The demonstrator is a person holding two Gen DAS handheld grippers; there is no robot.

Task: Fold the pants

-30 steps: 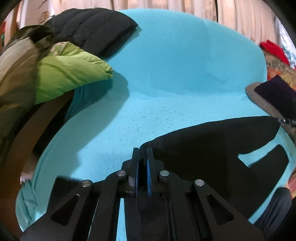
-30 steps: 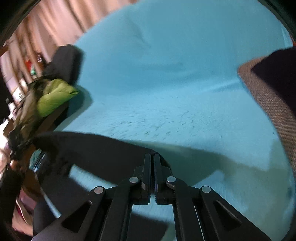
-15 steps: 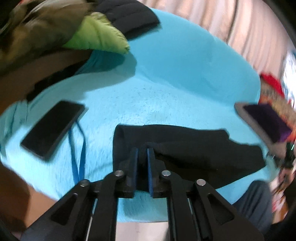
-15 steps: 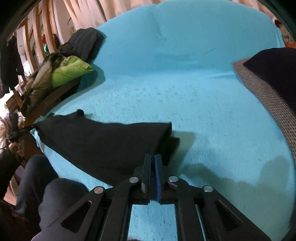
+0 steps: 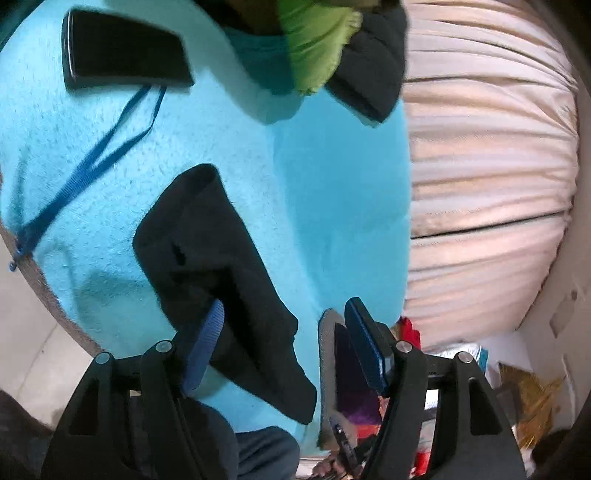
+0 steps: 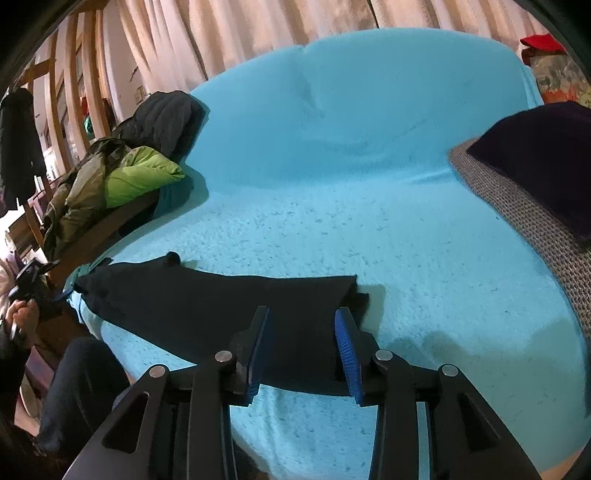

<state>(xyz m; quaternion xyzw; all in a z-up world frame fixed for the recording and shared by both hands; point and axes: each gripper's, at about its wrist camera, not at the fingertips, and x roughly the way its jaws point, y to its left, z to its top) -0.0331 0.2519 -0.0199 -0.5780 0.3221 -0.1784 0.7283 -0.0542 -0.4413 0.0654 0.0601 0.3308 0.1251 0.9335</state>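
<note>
Left wrist view: left gripper (image 5: pixel 286 347) with jaws spread wide, gripping nothing, rolled steeply so the scene runs sideways; one blue pad (image 5: pixel 205 350) overlaps the pants' edge, contact uncertain.
Pants (image 5: pixel 218 273): black, lying flat in a long folded strip on the blue blanket (image 5: pixel 236 155).
Phone (image 5: pixel 122 55): black, near the blanket's edge, well apart from the pants.
Lanyard (image 5: pixel 85 166): blue, trailing from the phone across the blanket.
Jackets (image 5: pixel 332 40): green and black, heaped at the blanket's side.

Right wrist view: right gripper (image 6: pixel 303 347) level, jaws wide, empty, poised over the pants' (image 6: pixel 207 306) near end.
Cushion (image 6: pixel 535 166): dark, on a woven grey pad at the right.
Curtain (image 6: pixel 258 33): beige, behind the blanket.
</note>
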